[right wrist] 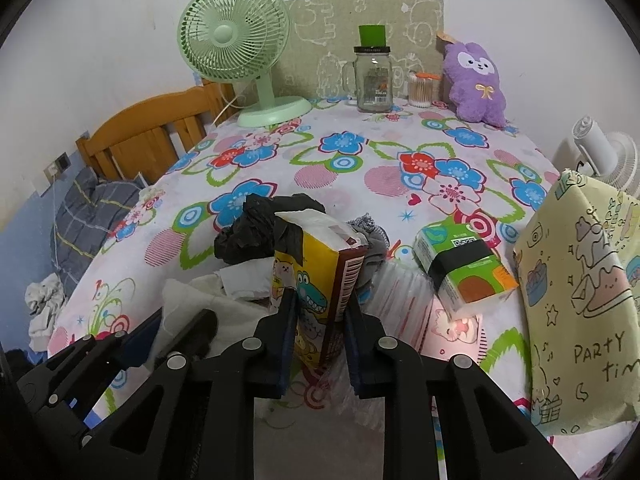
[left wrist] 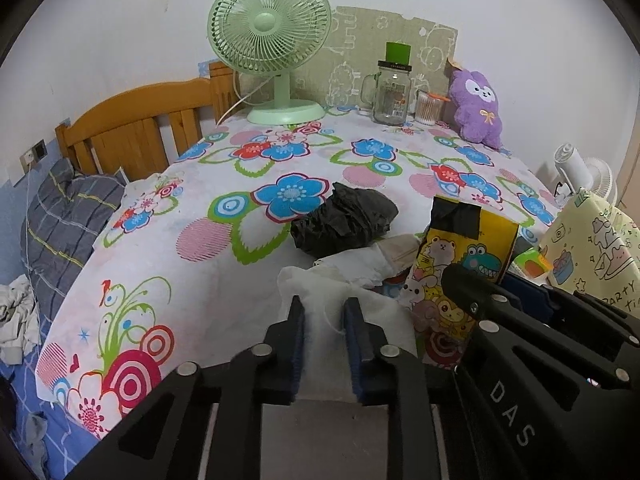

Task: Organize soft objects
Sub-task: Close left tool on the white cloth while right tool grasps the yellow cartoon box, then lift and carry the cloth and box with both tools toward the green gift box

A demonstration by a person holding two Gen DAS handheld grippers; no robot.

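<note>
Right gripper: closed on the yellow cartoon tissue pack, held upright and, by appearance, lifted above the table; jaws narrow, pads pressed to both sides.
Left gripper: jaws part-open, straddling an edge of the white cloth; pads do not visibly pinch it, so a grip cannot be confirmed.
Soft pile: black crumpled bag, white cloth and grey knit item lie heaped together at 12 o'clock of the right gripper, unsorted.
Green tissue pack: lying flat at 2 o'clock of the right gripper, apart from the pile, beside the cream party bag.
Party bag: standing at 3 o'clock, mouth not visible; whether it already holds anything cannot be told.
Purple plush: at the far edge, 1 o'clock, beside the glass jar; untouched by appearance.
Floral tablecloth: work surface, middle bare.
Progress, judged: early. One pack in hand, none seen placed; pile, green pack and plush remain.
</note>
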